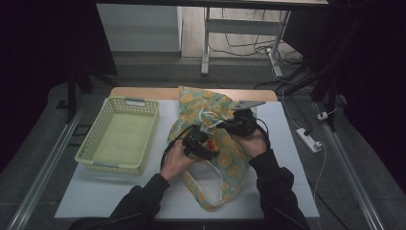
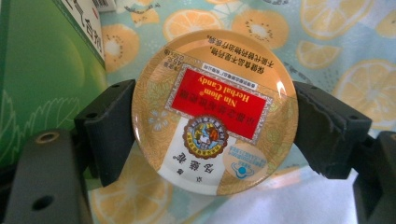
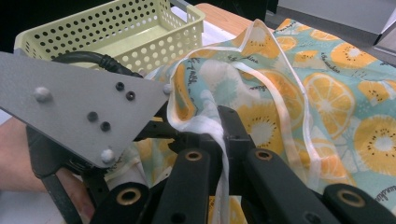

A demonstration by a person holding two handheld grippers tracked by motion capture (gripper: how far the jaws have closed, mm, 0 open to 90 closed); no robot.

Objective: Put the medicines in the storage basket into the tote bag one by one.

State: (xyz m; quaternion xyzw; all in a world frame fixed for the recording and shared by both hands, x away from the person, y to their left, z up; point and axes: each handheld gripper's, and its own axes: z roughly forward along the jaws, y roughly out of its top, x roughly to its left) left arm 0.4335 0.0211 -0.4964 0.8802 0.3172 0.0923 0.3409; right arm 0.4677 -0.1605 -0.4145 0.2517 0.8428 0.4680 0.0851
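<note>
**Candy tin held at the mouth of the fruit-print bag**

From the high view, a person works at a white table (image 1: 287, 158) with a pale yellow perforated plastic basket (image 1: 119, 136) on the left and a fabric tote bag printed with orange and kiwi slices (image 1: 225, 165) lying in the middle. The left gripper (image 1: 205, 143) sits over the bag's centre with something red and round between its jaws; the right gripper (image 1: 237, 125) is just beyond it, at the bag's white handle straps.

In the left gripper view, the jaws are clamped on the opposite edges of a round, flat, glossy orange-and-red herbal candy tin (image 2: 215, 112), its label upside down. The tin hangs just above the bag's printed cloth, with a green cardboard box (image 2: 42, 79) close on the left.

In the right gripper view, the jaws are pinched on a white cloth handle strap (image 3: 212, 126) of the bag, lifting the hem so the mouth gapes. The basket stands behind, apparently empty.

To do this step well, I judge the right gripper should keep the strap taut and high so the opening stays wide. The grip on the tin's rim is narrow and the lid slick, so steady squeeze and a level, slow carry matter, clearing the green box.
</note>
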